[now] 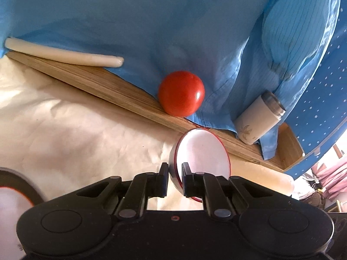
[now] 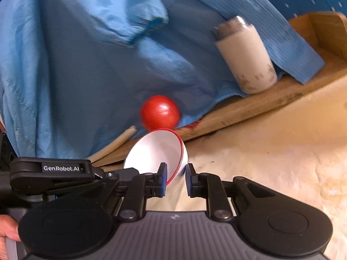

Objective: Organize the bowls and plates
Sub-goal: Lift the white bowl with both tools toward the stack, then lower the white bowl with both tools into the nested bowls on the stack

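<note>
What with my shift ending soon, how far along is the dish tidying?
Nothing looks stacked yet. In hand: the left tool clamps a red-rimmed bowl; the right tool straddles a red rim too, grip unclear. Left to do: a blurred dark-rimmed dish lies apart, and the bowl needs placing.
</note>
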Motion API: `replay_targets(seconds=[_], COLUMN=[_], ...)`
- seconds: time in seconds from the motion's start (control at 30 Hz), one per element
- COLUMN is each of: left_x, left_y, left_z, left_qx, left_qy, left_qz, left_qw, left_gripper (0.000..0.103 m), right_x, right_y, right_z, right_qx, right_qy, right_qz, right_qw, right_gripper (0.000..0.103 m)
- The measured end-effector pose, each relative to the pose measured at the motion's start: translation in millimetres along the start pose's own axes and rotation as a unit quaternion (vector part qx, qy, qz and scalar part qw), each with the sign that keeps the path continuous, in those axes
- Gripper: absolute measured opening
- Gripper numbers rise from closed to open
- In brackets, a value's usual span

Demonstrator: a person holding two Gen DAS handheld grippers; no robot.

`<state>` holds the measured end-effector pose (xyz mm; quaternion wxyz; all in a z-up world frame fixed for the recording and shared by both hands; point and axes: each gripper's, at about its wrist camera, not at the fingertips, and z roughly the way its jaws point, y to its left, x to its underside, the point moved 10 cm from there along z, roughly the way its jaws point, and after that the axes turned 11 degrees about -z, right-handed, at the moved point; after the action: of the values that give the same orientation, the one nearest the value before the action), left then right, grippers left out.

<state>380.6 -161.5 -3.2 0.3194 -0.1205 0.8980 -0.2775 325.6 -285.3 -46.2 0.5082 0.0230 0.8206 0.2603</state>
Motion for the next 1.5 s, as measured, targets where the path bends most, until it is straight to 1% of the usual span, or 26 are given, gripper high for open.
replay_targets(seconds=[0.23,0.53,0.73,1.07,1.5], left_x=[-7,-13,-10,-1,8], left_y=[15,48,76,116,145], left_z=[-45,-100,-126,-149,-149], left_qx=[0.014,0.001,-0.013,-0.034,-0.058], left_qy=[-0.020,-0.041,-0.042,-0.037,-0.020], left_qz=[-0.003,-0.001,-0.007,-0.010,-0.010], left_qw=[0.9997,0.9992,0.9990,0.9987,0.9981], left_gripper=[0.012,0.012,0.013,0.013,0.013], right_x=[-1,15,30,59,82], right_y=[42,100,132,166,186], right_z=[-9,-13,-12,-6,10], right_qx=[-0.011,-0.037,-0.050,-0.064,-0.058], right_qy=[-0.003,0.004,0.017,0.048,0.083], right_qz=[-0.028,-0.054,-0.072,-0.100,-0.128], right_qw=[1.000,0.998,0.996,0.992,0.987], right_gripper=[0.020,0.020,0.020,0.020,0.020])
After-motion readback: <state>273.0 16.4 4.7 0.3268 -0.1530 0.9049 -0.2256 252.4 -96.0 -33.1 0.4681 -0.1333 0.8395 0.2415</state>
